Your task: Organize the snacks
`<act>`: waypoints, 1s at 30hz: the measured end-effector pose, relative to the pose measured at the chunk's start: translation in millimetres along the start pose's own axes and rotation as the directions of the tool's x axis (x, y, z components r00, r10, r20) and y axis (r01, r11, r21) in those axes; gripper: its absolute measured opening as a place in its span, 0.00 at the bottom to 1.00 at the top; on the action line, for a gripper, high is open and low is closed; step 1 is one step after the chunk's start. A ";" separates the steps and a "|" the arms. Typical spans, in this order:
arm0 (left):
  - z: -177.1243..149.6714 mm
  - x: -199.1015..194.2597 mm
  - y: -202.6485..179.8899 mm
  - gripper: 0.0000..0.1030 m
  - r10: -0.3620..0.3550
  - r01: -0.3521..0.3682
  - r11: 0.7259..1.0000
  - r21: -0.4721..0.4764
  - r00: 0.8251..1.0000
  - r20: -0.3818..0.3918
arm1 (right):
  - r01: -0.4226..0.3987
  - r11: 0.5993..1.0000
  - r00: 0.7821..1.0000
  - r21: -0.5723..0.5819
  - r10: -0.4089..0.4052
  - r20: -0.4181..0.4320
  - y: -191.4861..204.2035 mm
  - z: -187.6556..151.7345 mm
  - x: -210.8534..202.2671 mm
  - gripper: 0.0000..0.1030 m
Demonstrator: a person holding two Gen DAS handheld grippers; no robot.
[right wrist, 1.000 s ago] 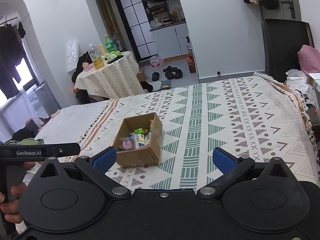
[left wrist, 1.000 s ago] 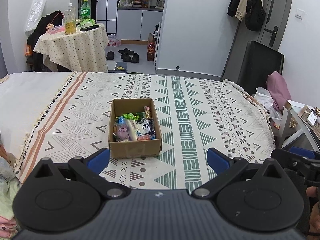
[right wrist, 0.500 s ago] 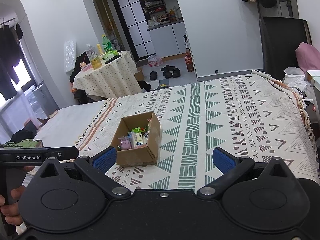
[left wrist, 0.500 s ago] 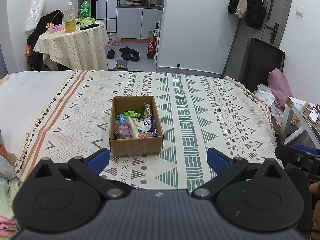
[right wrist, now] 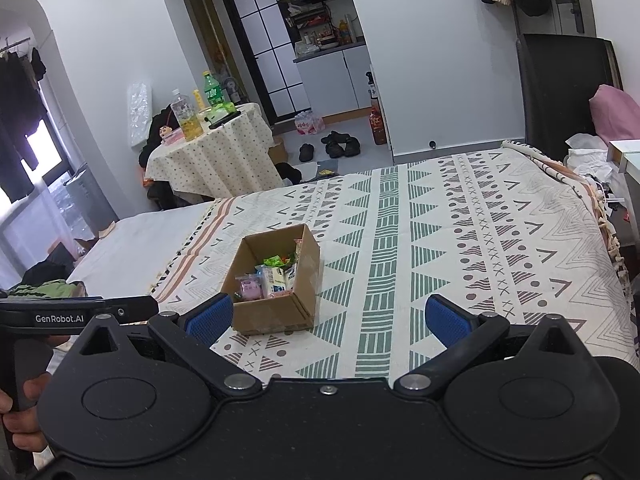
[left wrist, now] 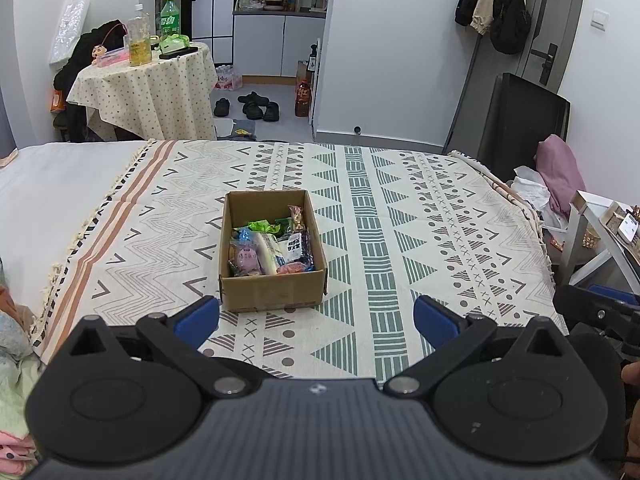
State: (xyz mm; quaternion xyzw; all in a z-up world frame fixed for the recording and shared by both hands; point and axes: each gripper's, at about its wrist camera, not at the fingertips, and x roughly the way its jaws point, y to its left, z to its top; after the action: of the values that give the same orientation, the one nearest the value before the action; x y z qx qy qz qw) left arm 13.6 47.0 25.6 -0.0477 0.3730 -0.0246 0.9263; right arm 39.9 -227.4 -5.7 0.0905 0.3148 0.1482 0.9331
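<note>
An open cardboard box stands on the patterned bedspread, with several snack packets lying inside it. It also shows in the right wrist view, with the snacks in its near end. My left gripper is open and empty, held above the near edge of the bed, just short of the box. My right gripper is open and empty, near and to the right of the box.
A round table with bottles stands beyond the bed at the left. Shoes lie on the floor. A black chair and a pink cloth are at the right. Folded clothes lie at the bed's near left.
Both grippers have drawn back and risen slightly, so the box sits a little farther off and higher in both views. Both jaws stay open.
</note>
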 end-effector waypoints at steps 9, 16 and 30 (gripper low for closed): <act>-1.8 2.1 3.7 1.00 -0.008 0.008 1.000 -0.001 1.000 0.000 | 0.010 1.000 1.000 -0.008 -0.010 -0.003 3.5 1.7 -1.0 1.00; -2.6 1.2 2.8 1.00 -0.014 0.014 1.000 0.004 1.000 -0.001 | 0.014 1.000 1.000 -0.007 -0.014 0.002 3.4 2.8 -2.6 1.00; -3.0 1.7 1.3 1.00 -0.011 0.011 1.000 0.010 1.000 -0.003 | 0.016 1.000 1.000 -0.006 -0.016 0.002 3.9 2.6 -2.1 1.00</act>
State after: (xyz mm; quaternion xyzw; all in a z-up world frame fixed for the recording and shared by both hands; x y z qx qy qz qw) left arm 12.8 47.9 22.1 -0.0453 0.3741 -0.0317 0.9257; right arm 39.0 -224.7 -1.4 0.0850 0.3143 0.1415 0.9348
